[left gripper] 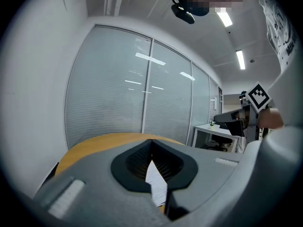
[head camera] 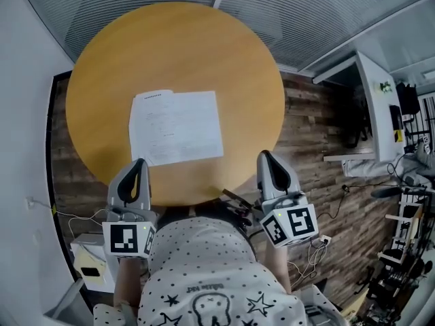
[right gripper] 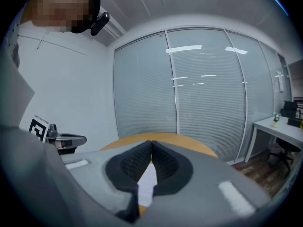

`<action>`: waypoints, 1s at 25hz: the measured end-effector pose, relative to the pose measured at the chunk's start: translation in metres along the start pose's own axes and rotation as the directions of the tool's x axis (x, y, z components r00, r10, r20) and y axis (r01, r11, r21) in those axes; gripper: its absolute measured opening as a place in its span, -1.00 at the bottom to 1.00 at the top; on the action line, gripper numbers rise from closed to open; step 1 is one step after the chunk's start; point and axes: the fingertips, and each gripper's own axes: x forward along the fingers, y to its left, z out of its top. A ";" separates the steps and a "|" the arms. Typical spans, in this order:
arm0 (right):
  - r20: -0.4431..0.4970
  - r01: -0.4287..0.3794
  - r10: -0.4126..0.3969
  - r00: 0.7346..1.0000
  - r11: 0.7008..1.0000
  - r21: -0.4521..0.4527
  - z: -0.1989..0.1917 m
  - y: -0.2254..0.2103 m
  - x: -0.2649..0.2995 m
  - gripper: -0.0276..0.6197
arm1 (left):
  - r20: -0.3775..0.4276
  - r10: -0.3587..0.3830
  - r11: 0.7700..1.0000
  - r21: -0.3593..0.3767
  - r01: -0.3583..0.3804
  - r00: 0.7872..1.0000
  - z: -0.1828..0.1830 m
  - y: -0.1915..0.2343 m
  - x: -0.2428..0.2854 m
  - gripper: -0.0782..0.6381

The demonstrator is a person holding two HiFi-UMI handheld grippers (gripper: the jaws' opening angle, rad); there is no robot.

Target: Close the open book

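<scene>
Nearest to the person, the left gripper (head camera: 139, 163) and the right gripper (head camera: 264, 156) are over the near rim of the round counter (head camera: 224, 53). Both have their jaws pressed together and hold nothing. Further in, the book (head camera: 175, 128) lies open and flat near the middle of the counter, at 1 o'clock from the left gripper and 10 o'clock from the right. I judge this to be the approach step. Next, one gripper must get under an outer page edge and fold that half over.
</scene>
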 end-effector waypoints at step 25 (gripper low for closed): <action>-0.136 -0.213 0.210 0.968 0.977 -0.005 -0.040 -0.001 0.019 -0.90 | -0.124 0.031 0.883 -0.461 -0.085 0.992 -0.108 -0.031 -0.006 -0.14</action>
